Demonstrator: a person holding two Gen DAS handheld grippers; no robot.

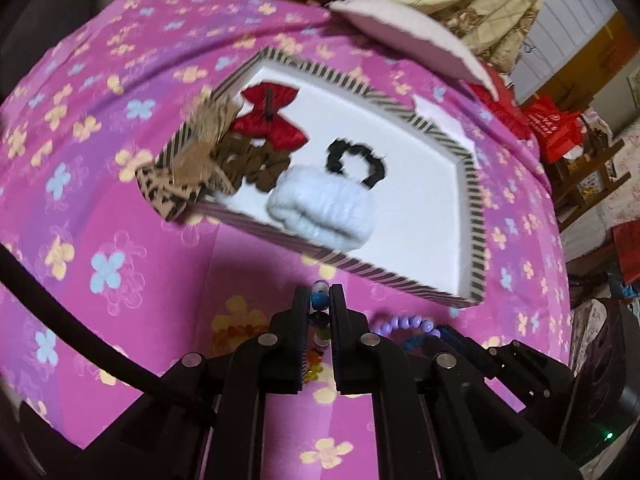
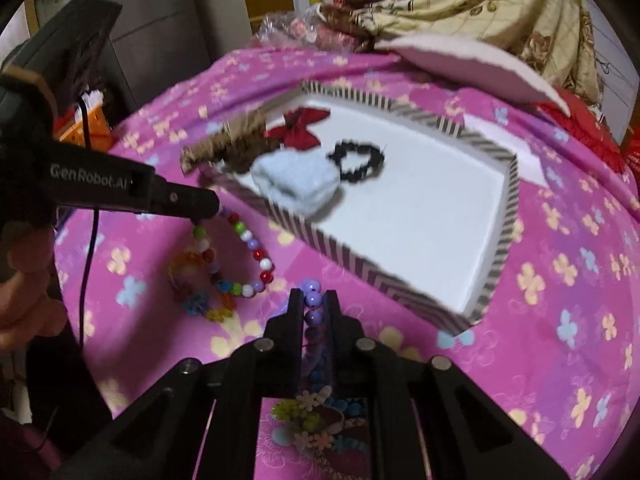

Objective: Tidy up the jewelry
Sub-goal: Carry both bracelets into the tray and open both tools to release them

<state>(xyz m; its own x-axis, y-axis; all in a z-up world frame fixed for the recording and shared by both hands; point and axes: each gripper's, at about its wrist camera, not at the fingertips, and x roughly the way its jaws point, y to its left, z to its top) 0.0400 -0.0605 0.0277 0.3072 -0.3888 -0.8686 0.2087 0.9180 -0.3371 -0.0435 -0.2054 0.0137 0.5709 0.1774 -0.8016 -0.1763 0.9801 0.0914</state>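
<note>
Two bracelets, one per gripper. Left gripper pinches the mixed-bead bracelet, right gripper the purple bracelet. Both hang down; the box is just ahead.

right tongs clamp purple bead string | striped box beyond

Warm, fairly dim indoor light; the white inside of the striped box is the brightest area. Both views bulge like a fisheye with dark vignetted corners. Motion blur smears the box edges and the flowered pink cloth
</note>
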